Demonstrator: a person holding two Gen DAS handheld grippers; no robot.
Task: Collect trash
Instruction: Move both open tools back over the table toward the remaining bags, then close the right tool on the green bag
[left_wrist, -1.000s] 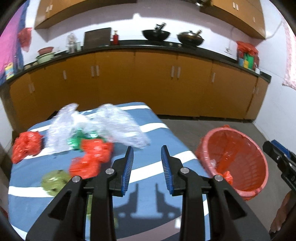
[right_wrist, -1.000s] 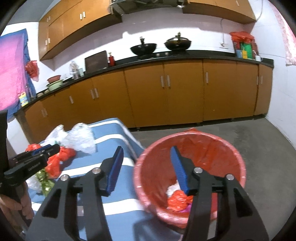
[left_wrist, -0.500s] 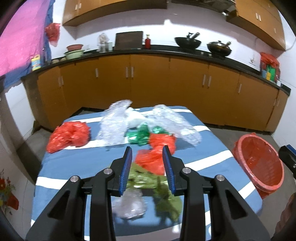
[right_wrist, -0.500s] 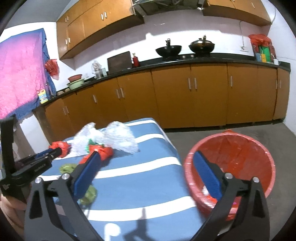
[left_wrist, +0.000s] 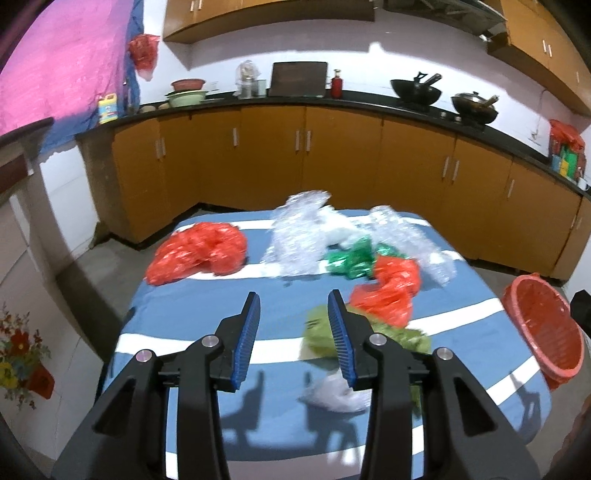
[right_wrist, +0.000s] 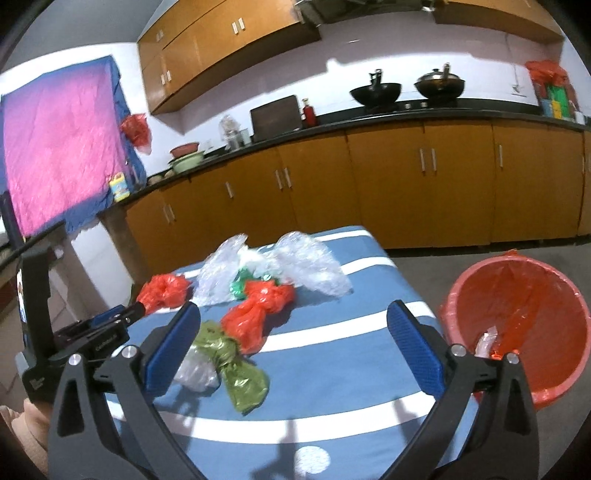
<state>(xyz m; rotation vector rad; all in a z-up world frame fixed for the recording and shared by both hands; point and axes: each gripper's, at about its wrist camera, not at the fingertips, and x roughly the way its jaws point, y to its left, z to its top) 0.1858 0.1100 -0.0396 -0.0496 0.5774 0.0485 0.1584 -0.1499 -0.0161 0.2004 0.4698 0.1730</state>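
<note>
A run of brown cabinets (left_wrist: 332, 162) under a black counter spans the back of the kitchen, with two dark woks (left_wrist: 415, 90) sitting at about 1 o'clock in the left wrist view. In front of it stands the tabletop (left_wrist: 192, 325), covered in a blue cloth with white stripes.

Just off the tabletop's edge at 3 o'clock sits the red basket (right_wrist: 554, 314), lined with a red bag and holding a few scraps at its bottom.

The trash lies scattered over the tabletop. Toward 12 o'clock is a heap of clear crinkled plastic (left_wrist: 299, 236). A red bag (left_wrist: 199, 253) lies apart at 10 o'clock. A second red bag (left_wrist: 388, 291) sits at 2 o'clock, touching the green wrapper (left_wrist: 351, 258) just beyond it. Nearer the cameras, an olive-green bag (right_wrist: 236, 373) lies flat, with a small clear bag (right_wrist: 195, 373) touching its side toward 9 o'clock.

The left tongs (left_wrist: 293, 332) hover above the tabletop, their blue pads a moderate gap apart and holding nothing, pointing toward the open cloth between the red bag and the clear plastic. The right tongs (right_wrist: 291, 349) are spread wide and empty, with the olive-green bag and the second red bag showing between their pads.
</note>
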